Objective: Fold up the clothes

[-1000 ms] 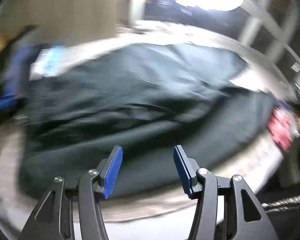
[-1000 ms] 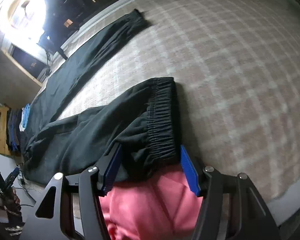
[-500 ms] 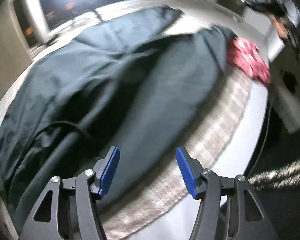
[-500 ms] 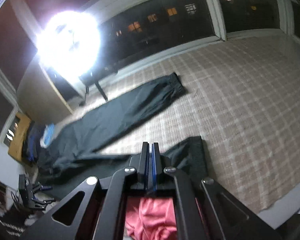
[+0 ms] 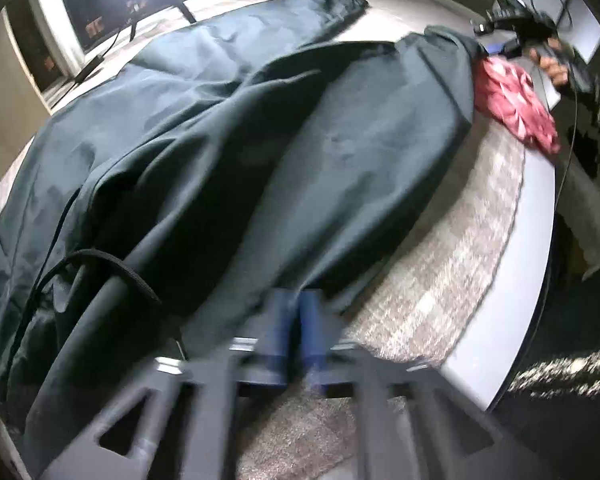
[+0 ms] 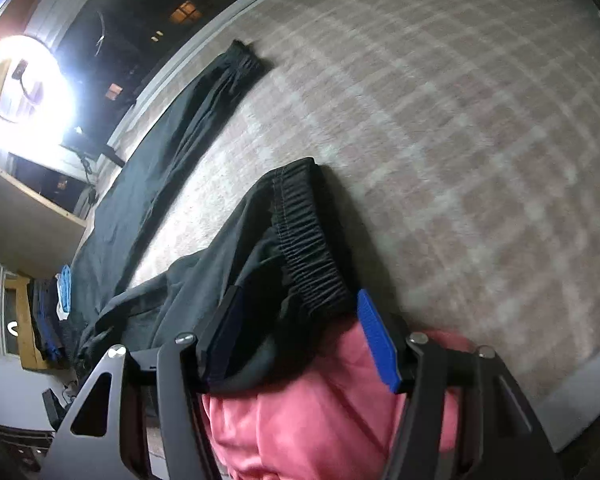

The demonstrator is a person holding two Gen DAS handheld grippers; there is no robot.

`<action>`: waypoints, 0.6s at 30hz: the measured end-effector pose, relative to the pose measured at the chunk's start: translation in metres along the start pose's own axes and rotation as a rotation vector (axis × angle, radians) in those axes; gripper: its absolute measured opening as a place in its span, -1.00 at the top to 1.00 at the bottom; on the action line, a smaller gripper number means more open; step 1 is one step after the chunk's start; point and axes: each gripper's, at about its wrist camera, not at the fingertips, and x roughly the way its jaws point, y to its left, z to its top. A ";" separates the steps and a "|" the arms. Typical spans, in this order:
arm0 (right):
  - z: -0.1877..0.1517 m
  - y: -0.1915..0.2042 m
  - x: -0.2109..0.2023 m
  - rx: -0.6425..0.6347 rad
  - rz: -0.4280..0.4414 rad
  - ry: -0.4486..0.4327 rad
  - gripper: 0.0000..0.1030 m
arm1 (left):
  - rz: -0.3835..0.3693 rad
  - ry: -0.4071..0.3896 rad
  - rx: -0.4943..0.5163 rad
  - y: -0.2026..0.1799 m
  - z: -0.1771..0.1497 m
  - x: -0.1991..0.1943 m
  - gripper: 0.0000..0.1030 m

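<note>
Black trousers (image 5: 300, 152) lie spread over a checked bed cover (image 5: 452, 264), their drawstring (image 5: 112, 268) looped at the near left. My left gripper (image 5: 298, 300), blurred, is shut on the trousers' near edge, with cloth reaching past the pads on both sides. In the right wrist view one trouser leg (image 6: 168, 152) stretches away and the other leg's elastic cuff (image 6: 312, 248) lies bunched close by. My right gripper (image 6: 300, 296) is opening, and the cuff sits between its blue pads (image 6: 378, 340), which do not press on it.
A pink garment (image 6: 320, 420) lies under the right gripper, near the bed's edge (image 5: 536, 272). A hand (image 5: 552, 64) is beside it. A bright lamp (image 6: 24, 80) and dark windows stand beyond the bed. A wooden shelf (image 6: 24, 320) holds folded clothes.
The left gripper came down to the trousers' near edge and its jaws went from wide apart to shut. The right gripper, shut and raised half a second ago, is low again with jaws apart.
</note>
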 end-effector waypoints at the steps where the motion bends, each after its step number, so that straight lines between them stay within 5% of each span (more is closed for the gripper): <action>1: 0.000 0.006 -0.002 -0.024 0.011 -0.010 0.82 | -0.003 -0.013 -0.013 0.003 0.001 -0.004 0.99; 8: -0.012 0.053 -0.107 -0.119 0.186 -0.234 0.97 | 0.015 -0.142 -0.117 0.034 0.017 -0.072 1.00; 13: 0.005 0.071 -0.159 -0.161 0.148 -0.370 0.97 | 0.092 -0.113 -0.124 0.068 0.052 -0.058 0.83; 18: 0.016 0.052 -0.089 -0.116 0.013 -0.134 0.82 | 0.172 -0.129 -0.165 0.089 0.037 -0.069 0.59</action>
